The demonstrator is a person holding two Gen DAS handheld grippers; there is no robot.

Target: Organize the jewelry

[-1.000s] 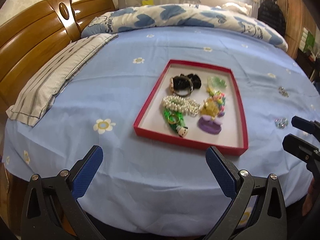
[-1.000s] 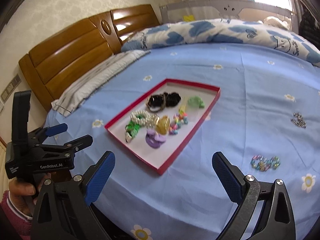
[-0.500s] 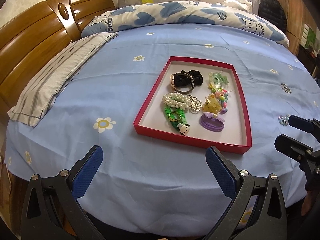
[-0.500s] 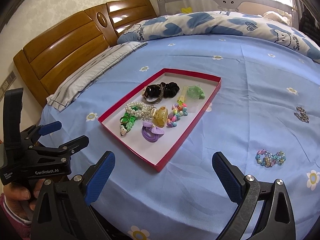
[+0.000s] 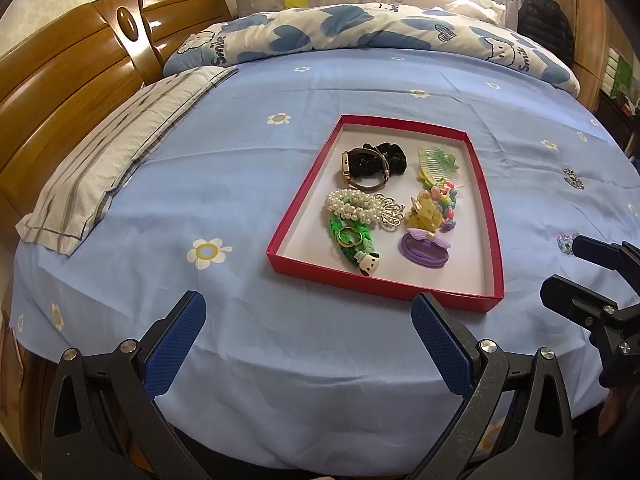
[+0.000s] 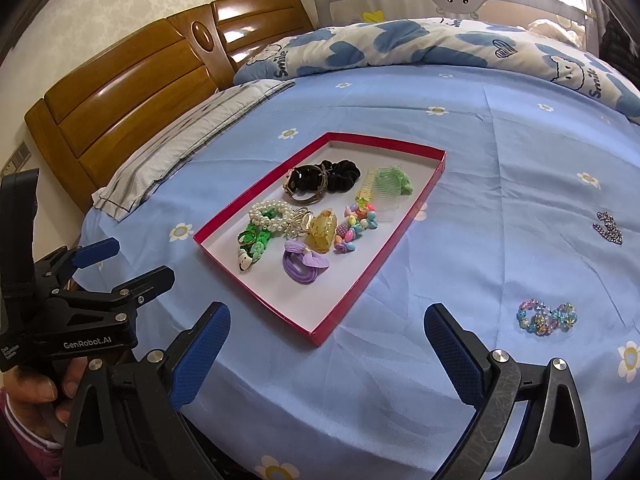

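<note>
A red-rimmed tray [image 5: 495, 216] [image 6: 416, 216] lies on the blue bedsheet and holds several pieces: a black scrunchie [image 5: 378, 158], a pearl bracelet [image 5: 352, 205], a purple hair tie [image 6: 302, 268], a green comb [image 6: 386, 184]. A pastel bead bracelet [image 6: 546, 317] and a rhinestone clip [image 6: 609, 227] lie on the sheet right of the tray. My left gripper [image 5: 308, 344] is open and empty, near the bed's front edge before the tray. My right gripper [image 6: 326, 352] is open and empty, before the tray's near corner.
A striped pillow [image 5: 120, 152] lies at the left by the wooden headboard [image 5: 60, 80]. A blue-and-white quilt [image 5: 360, 32] is bunched at the far side. The bed's front edge drops off just under both grippers.
Both grippers have moved a little closer to the bed and tilted down, so the tray sits lower and larger in view. Nothing on the bed has moved.
</note>
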